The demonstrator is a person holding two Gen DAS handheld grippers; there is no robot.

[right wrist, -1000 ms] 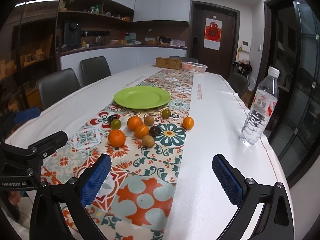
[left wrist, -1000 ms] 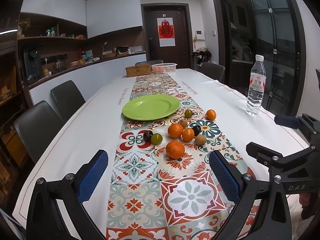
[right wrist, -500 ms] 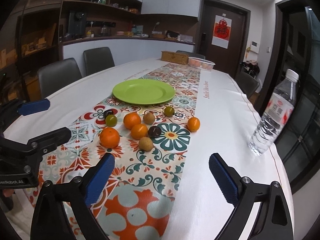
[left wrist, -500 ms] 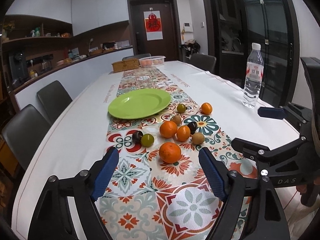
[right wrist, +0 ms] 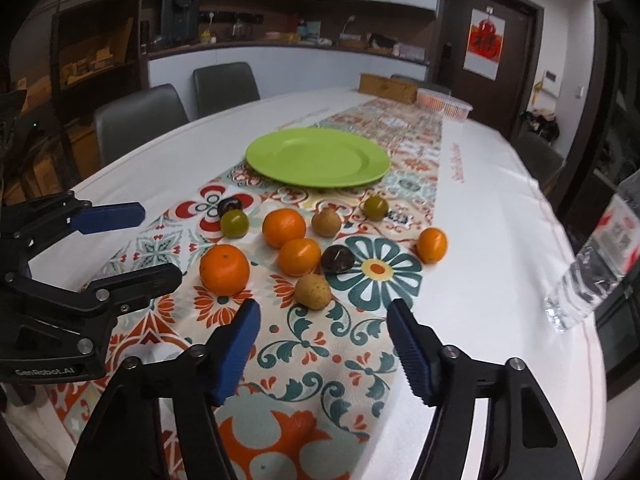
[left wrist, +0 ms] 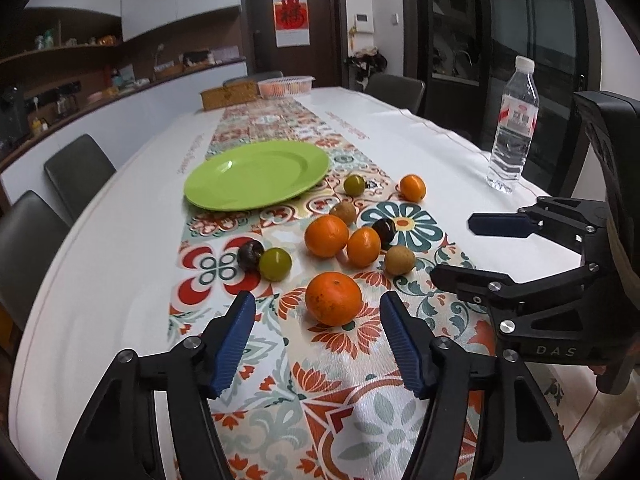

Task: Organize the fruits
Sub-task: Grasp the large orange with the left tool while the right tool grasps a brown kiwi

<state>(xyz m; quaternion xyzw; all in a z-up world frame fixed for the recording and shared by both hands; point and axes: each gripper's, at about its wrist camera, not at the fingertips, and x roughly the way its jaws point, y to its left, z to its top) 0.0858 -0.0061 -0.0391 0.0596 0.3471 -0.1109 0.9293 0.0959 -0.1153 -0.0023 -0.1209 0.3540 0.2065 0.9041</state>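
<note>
Several fruits lie loose on the patterned runner in front of an empty green plate, also in the right wrist view. The nearest is a large orange, also in the right wrist view. My left gripper is open and empty, its jaws just short of that orange on either side. My right gripper is open and empty, just short of a tan fruit. Behind lie more oranges, green fruits and dark fruits.
A water bottle stands at the right on the white tablecloth. A wooden box and a clear tub sit at the far end. Dark chairs line the table's left side.
Both grippers have moved forward and lower toward the fruits, and their jaws have narrowed somewhat. The fruits and plate have not moved.
</note>
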